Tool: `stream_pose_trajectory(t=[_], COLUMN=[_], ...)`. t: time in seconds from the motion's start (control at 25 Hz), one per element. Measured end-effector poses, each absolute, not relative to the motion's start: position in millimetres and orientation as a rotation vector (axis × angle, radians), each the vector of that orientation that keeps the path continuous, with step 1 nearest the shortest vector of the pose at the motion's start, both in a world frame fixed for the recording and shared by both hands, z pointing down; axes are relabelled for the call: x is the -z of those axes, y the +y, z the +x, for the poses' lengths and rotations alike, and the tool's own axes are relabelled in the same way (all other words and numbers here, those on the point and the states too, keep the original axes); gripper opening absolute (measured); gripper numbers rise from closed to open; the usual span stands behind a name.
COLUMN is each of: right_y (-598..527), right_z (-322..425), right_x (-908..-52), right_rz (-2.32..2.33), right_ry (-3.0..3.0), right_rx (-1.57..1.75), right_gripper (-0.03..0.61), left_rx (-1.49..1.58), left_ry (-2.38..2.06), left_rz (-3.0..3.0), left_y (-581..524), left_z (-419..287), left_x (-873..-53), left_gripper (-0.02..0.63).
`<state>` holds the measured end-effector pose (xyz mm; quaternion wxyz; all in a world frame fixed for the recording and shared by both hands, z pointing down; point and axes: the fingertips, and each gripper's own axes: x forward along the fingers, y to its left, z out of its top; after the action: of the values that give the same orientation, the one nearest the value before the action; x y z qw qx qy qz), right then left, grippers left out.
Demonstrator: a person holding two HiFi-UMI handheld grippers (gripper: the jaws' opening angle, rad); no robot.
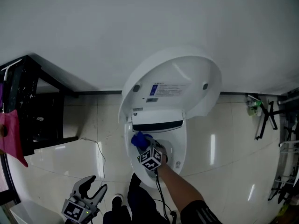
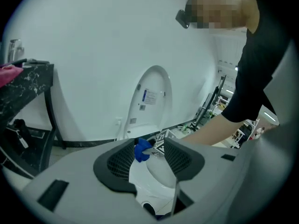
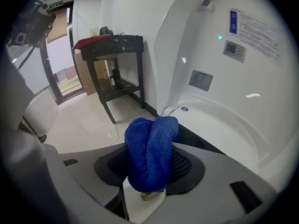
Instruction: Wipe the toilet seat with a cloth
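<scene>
A white toilet stands against the wall with its lid raised. Its seat is down, and the seat also fills the right gripper view. My right gripper is shut on a bunched blue cloth, held over the back left part of the seat. The cloth sticks up between the jaws. My left gripper hangs open and holds nothing, low at the left above the floor. In the left gripper view it points at the toilet, where the blue cloth shows.
A black stand with a pink cloth hanging on it is at the left. Racks and clutter line the right wall. A thin cable lies on the glossy tiled floor left of the toilet. My shoes are near the bowl's front.
</scene>
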<state>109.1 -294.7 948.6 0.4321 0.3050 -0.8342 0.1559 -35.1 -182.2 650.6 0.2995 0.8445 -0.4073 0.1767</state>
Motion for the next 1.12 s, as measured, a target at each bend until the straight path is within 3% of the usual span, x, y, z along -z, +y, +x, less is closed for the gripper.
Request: stream_pose_trajectory(t=[0.24,0.4,0.68,1.12], right_y=[-300,-289,-196,-54], right_z=[103,103,119,103], right_x=[-1007,-1016,-1038,-1034], right_rz=[0.610,0.536,0.391,0.258], right_ry=[-1.983,-1.992,-1.904,-1.856], right_rx=[-0.217,-0.284,-0.514,-0.562], right_gripper=[0.222,0.222,0.221,0.212], left_rx=[-0.469,-0.470,-0.463,-0.470], left_ry=[-1.108,-1.112,-1.115,-1.083], left_rz=[2.158,2.132,2.135,2.160], left_y=[-176,-168,-162,-134], left_z=[-43,-47,-49,-47], left_x=[-682,-691,-688,-680], left_gripper=[0.207,0.207,0.207,0.207])
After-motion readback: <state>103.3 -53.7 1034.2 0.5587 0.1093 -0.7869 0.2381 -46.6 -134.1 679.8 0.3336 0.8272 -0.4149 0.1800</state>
